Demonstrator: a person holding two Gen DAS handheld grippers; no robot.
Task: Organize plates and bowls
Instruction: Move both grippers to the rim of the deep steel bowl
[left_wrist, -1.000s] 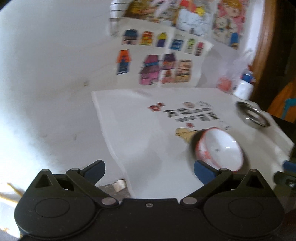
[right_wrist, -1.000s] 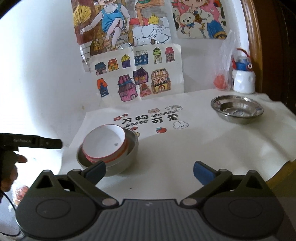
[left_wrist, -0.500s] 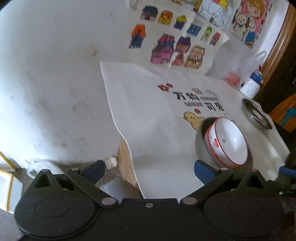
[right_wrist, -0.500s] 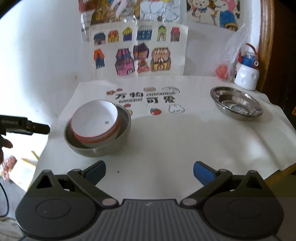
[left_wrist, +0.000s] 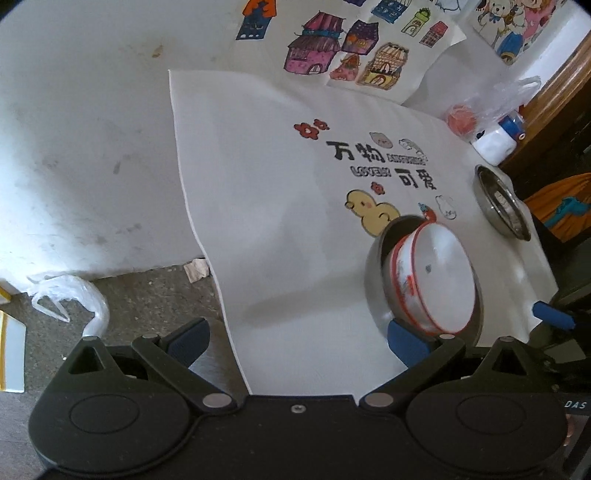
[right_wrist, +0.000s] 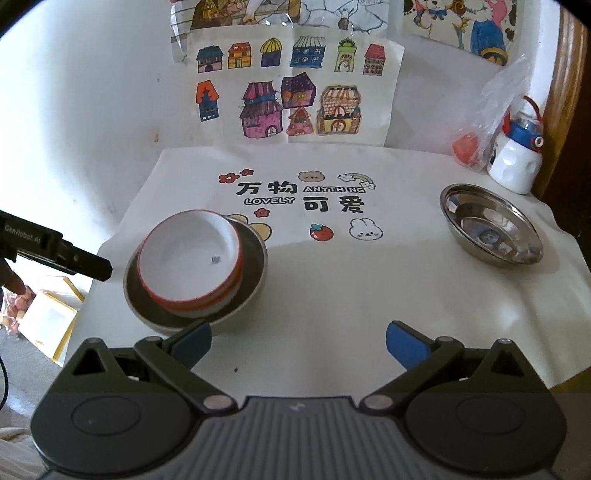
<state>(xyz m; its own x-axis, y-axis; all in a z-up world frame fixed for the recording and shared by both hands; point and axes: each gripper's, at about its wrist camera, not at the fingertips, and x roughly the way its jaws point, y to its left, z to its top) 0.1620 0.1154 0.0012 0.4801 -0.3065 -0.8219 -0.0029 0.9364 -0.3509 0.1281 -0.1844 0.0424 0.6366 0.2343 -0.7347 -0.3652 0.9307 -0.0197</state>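
Change: left gripper (left_wrist: 297, 338) has drawn back from the red-rimmed white bowl (right_wrist: 190, 258), nested tilted in the steel bowl (right_wrist: 251, 291).
Grippers: both spread wide, grasping nothing; right gripper (right_wrist: 298, 341) hovers.
Left: 1 shallow steel plate (right_wrist: 491, 230) apart.

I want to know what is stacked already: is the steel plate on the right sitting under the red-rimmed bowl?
No, the steel plate lies alone; the red-rimmed bowl sits tilted inside a steel bowl.

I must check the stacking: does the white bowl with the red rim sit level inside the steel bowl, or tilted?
Tilted. The white bowl leans inside the steel bowl, its rim higher on one side.
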